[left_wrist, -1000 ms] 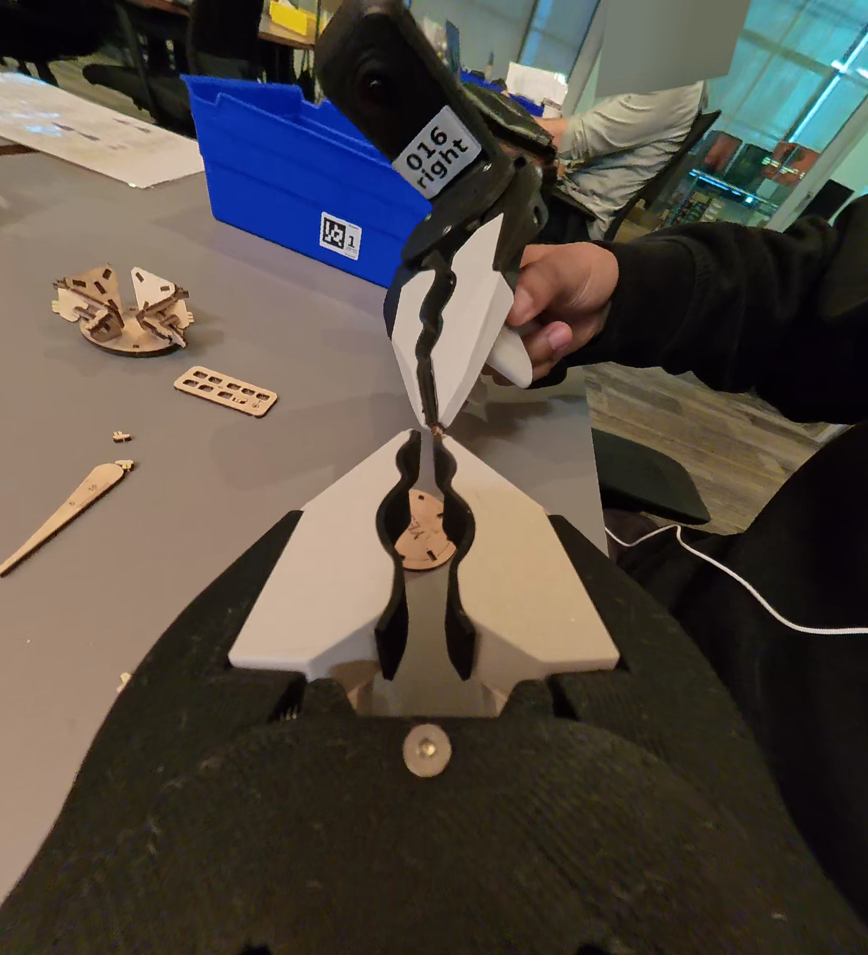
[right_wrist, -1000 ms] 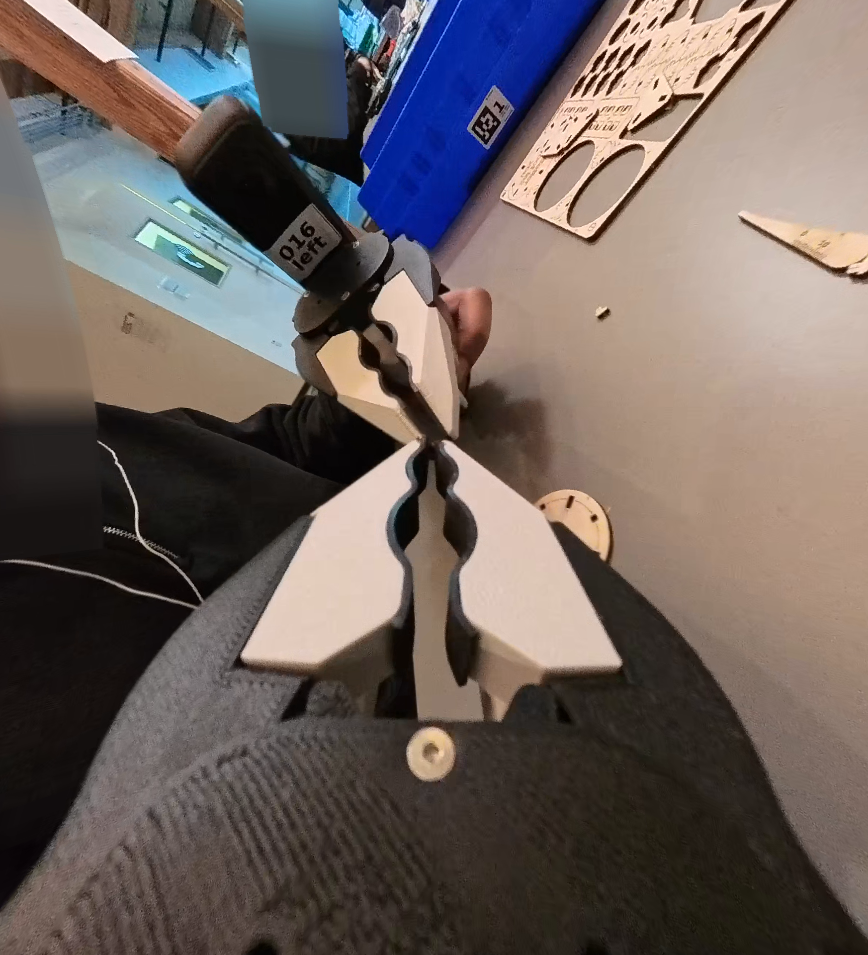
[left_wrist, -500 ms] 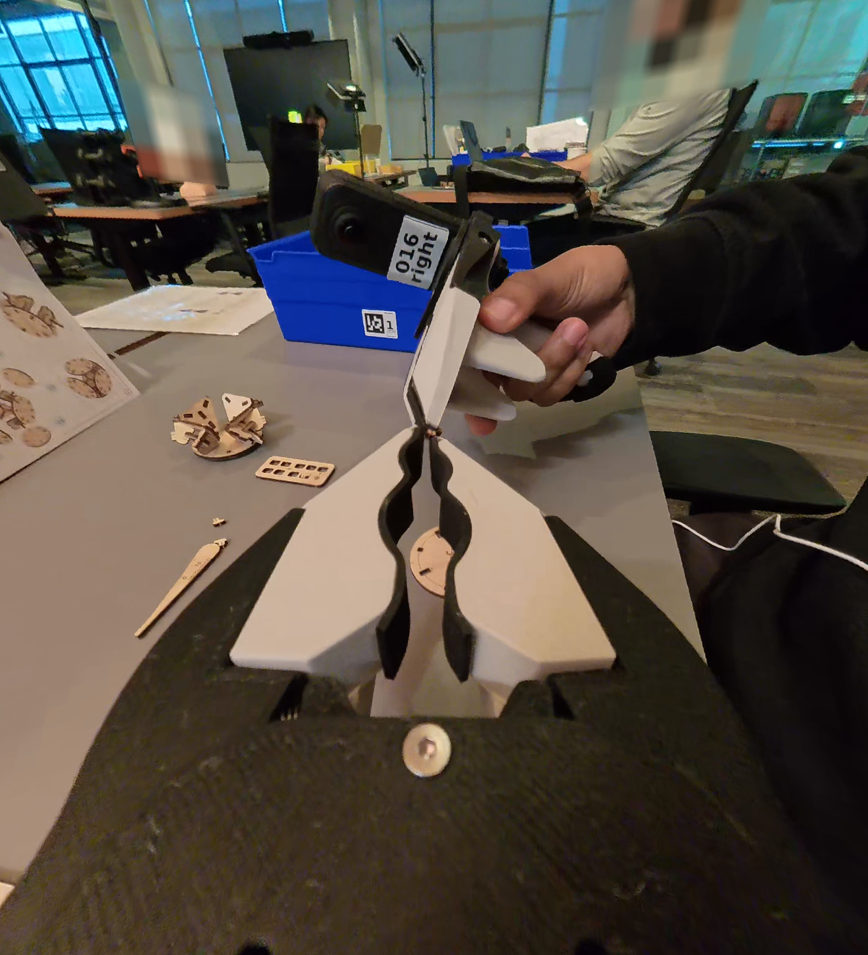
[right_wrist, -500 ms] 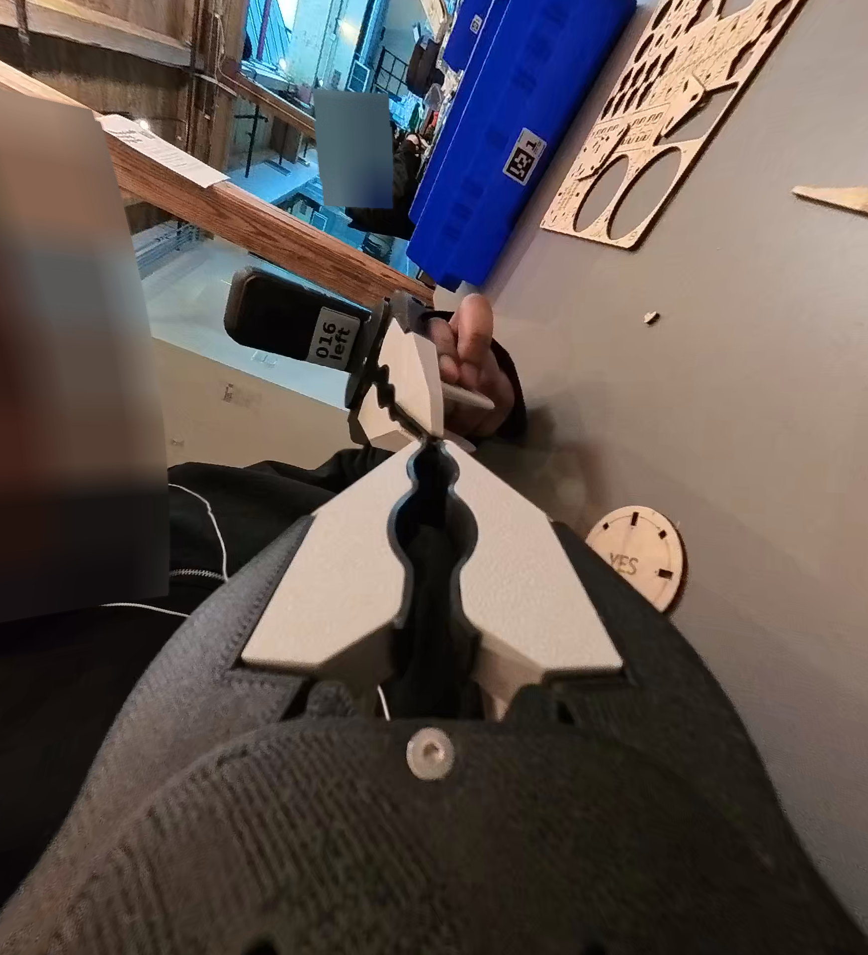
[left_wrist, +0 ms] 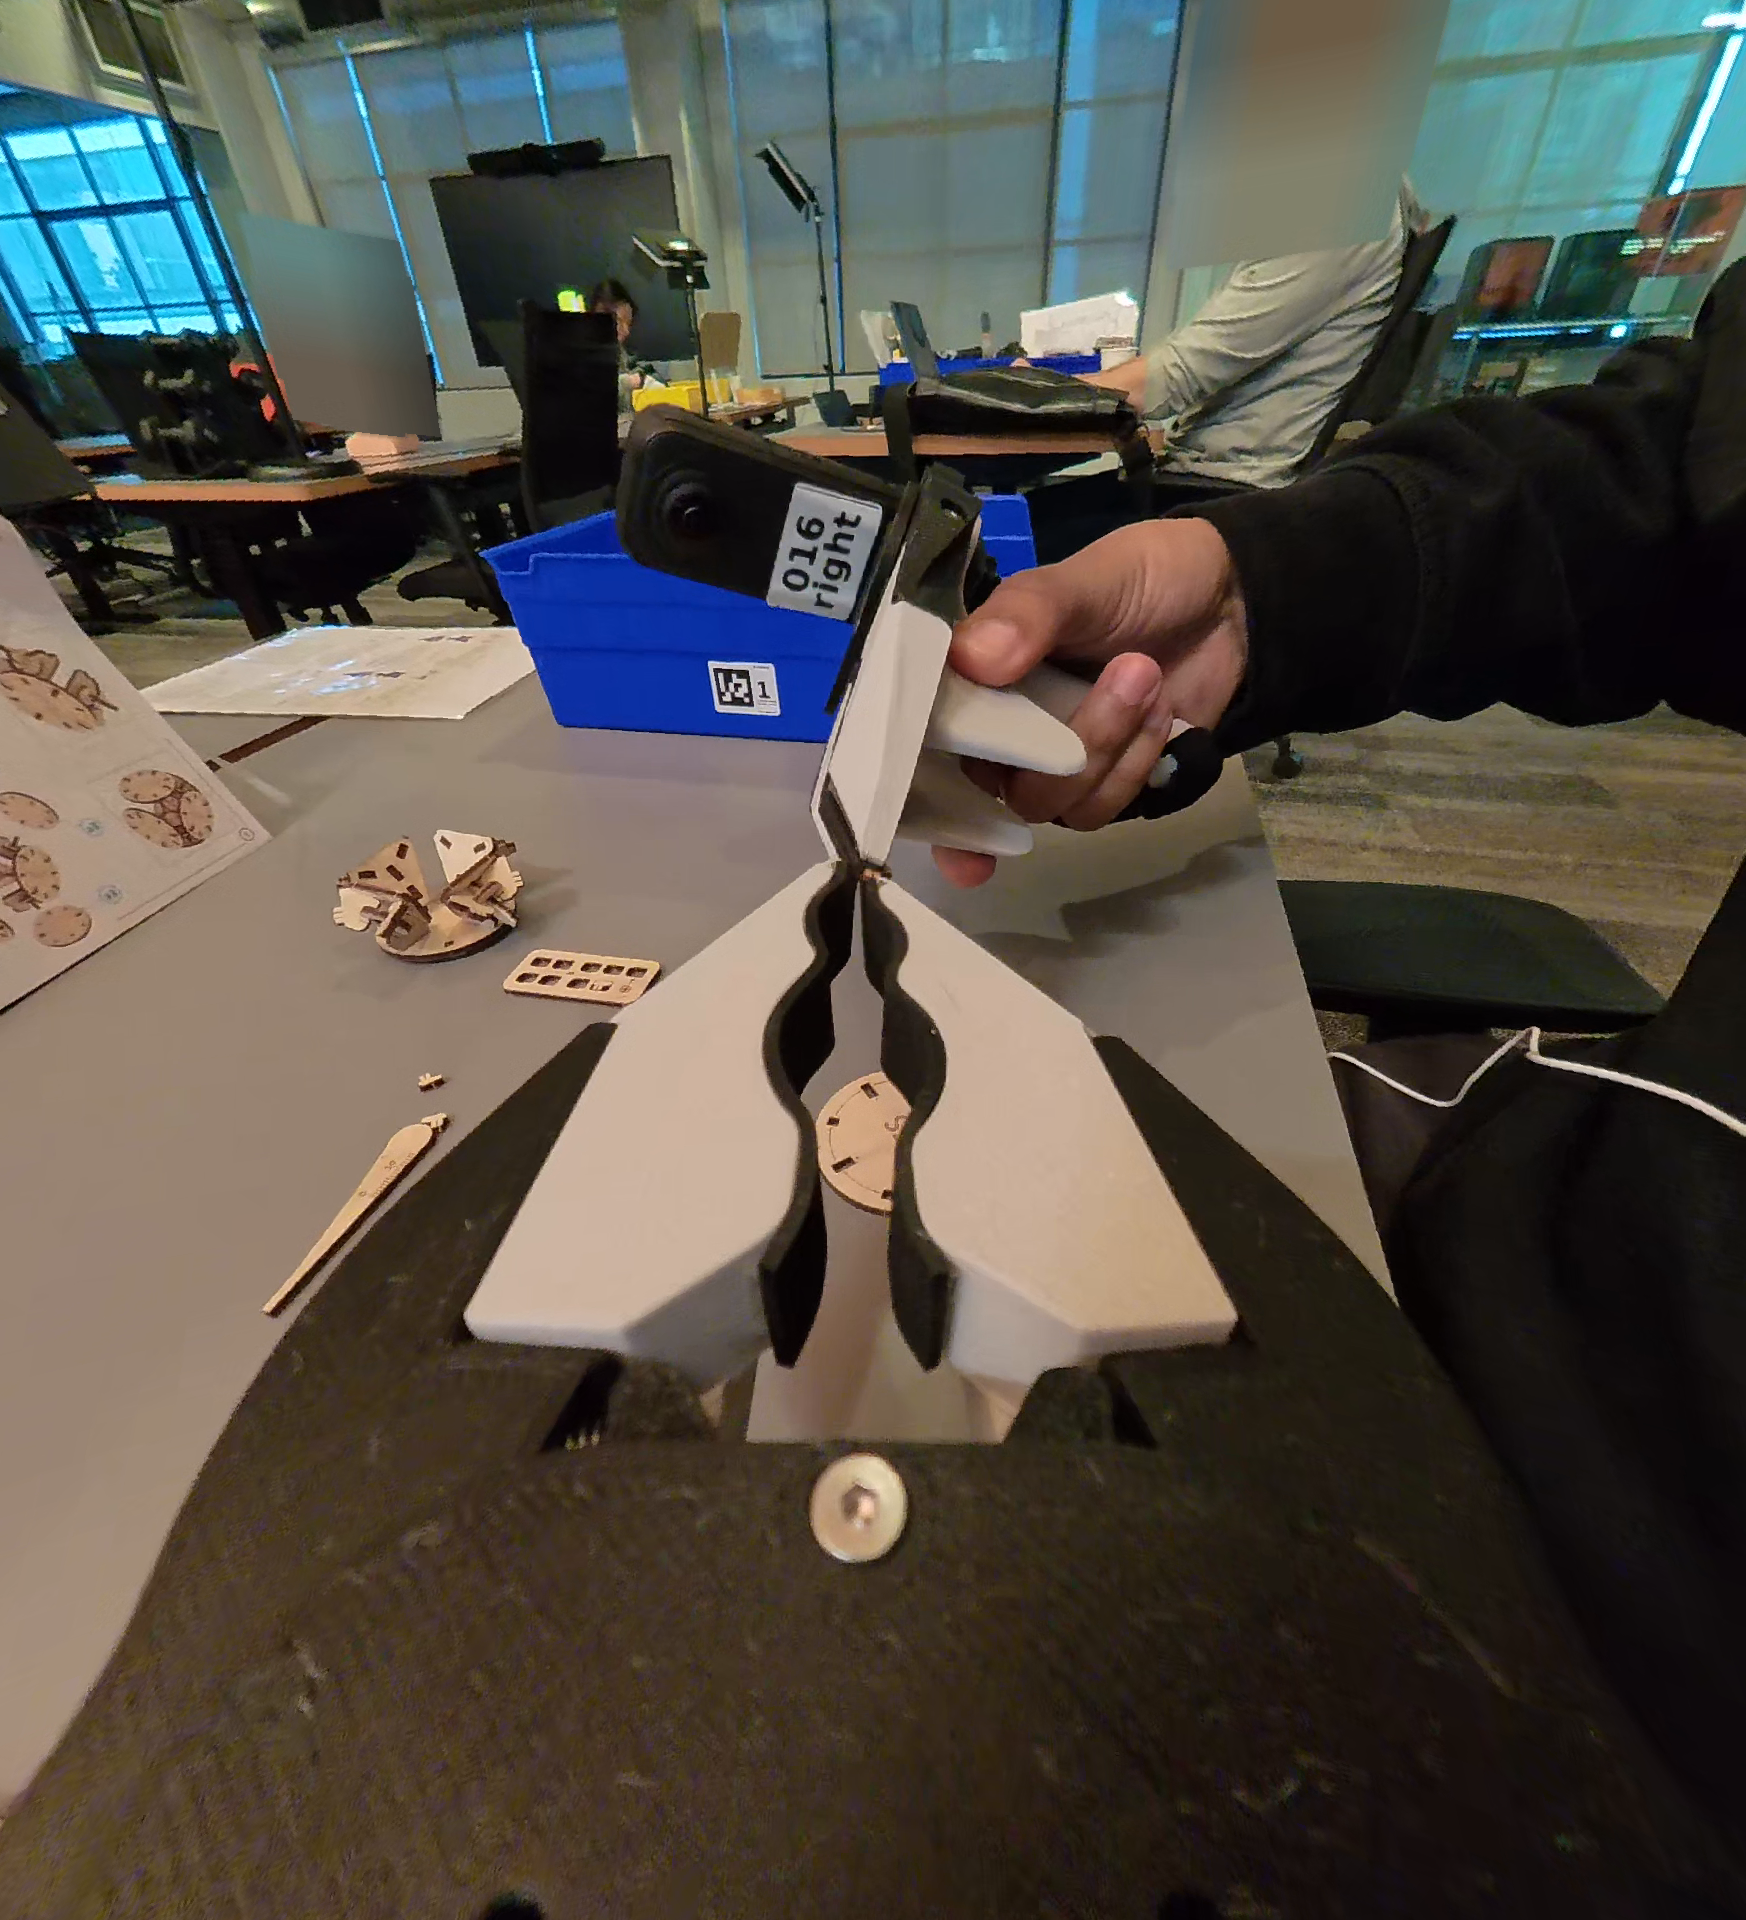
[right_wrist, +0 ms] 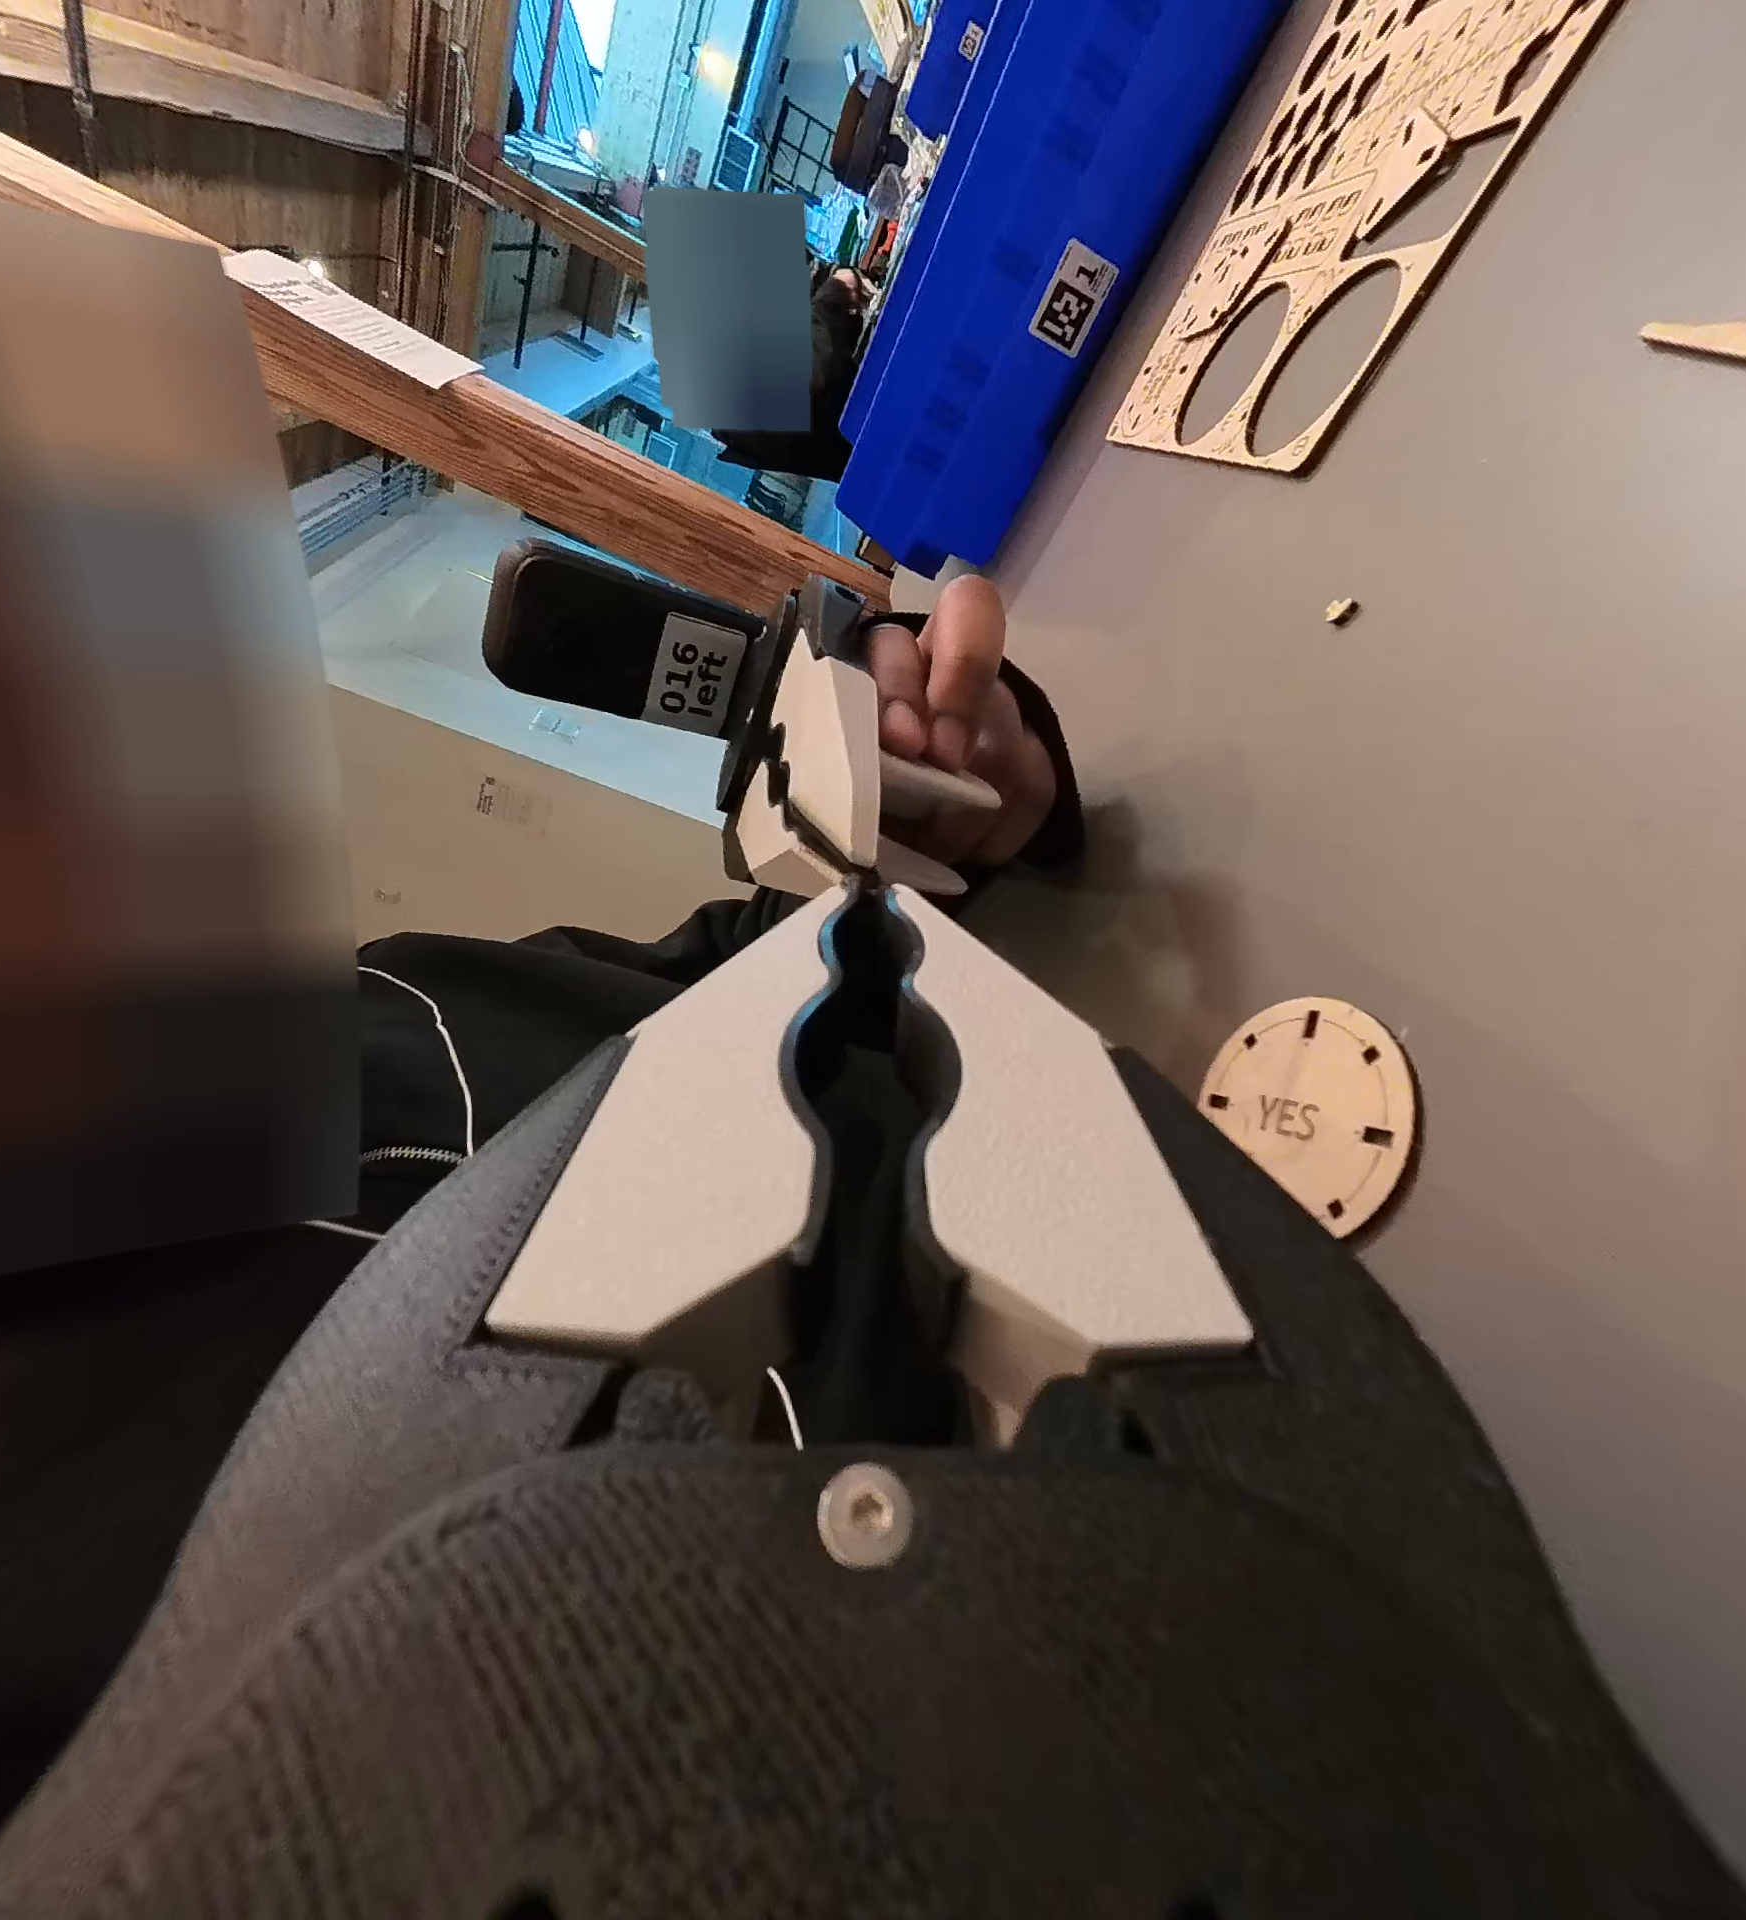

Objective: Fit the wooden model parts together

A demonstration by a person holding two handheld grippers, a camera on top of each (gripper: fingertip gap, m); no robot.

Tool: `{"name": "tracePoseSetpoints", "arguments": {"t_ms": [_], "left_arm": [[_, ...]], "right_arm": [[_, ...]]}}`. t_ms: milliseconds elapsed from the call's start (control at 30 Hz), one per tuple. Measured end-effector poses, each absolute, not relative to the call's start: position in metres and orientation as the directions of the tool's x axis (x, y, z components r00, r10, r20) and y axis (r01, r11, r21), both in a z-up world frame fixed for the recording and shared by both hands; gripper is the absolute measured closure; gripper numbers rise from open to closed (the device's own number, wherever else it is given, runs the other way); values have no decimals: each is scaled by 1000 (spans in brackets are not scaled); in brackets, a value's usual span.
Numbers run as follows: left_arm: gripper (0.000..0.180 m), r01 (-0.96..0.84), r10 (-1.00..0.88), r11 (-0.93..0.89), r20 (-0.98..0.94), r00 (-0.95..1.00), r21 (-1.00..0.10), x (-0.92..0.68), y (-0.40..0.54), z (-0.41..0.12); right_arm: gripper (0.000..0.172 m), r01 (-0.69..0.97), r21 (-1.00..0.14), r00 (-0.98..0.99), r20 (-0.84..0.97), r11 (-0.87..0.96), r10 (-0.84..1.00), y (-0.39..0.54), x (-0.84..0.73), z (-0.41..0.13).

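Both my left gripper [left_wrist: 856, 878] and right gripper [right_wrist: 864, 891] are pinching one tiny tan wooden piece [left_wrist: 870, 874], tip to tip, at mid-frame. Below them, toward lower centre, a round slotted wooden disc [right_wrist: 1310, 1117] is lying on the grey table [left_wrist: 173, 1091].

Grey table [left_wrist: 173, 1143], blue bin [left_wrist: 640, 665], tan wooden disc [right_wrist: 1310, 1117]

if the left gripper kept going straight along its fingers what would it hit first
Most likely the right gripper: both sets of closed white fingertips already meet tip to tip around a tiny wooden piece, above the grey table.
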State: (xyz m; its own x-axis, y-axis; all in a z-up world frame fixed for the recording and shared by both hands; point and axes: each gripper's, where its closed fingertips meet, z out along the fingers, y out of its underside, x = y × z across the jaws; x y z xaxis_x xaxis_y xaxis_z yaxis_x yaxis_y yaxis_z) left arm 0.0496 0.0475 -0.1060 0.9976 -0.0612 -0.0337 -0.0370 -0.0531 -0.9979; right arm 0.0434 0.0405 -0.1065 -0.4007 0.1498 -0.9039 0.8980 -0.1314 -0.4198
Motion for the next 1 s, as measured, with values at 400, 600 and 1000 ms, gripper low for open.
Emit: {"name": "tracePoseSetpoints", "arguments": {"t_ms": [400,600,1000], "left_arm": [[180,-38,-72,-53,-34,997,-998,52,48,-106],[180,-39,-62,-53,-35,997,-998,51,48,-106],[180,-44,-62,-49,-41,997,-998,52,47,-106]], "right_arm": [[172,904,-404,-388,-913,-138,127,38,44,-105],[172,908,-392,-377,-919,-147,117,39,44,-105],[172,908,-383,-372,-923,-169,95,36,43,-103]]}}
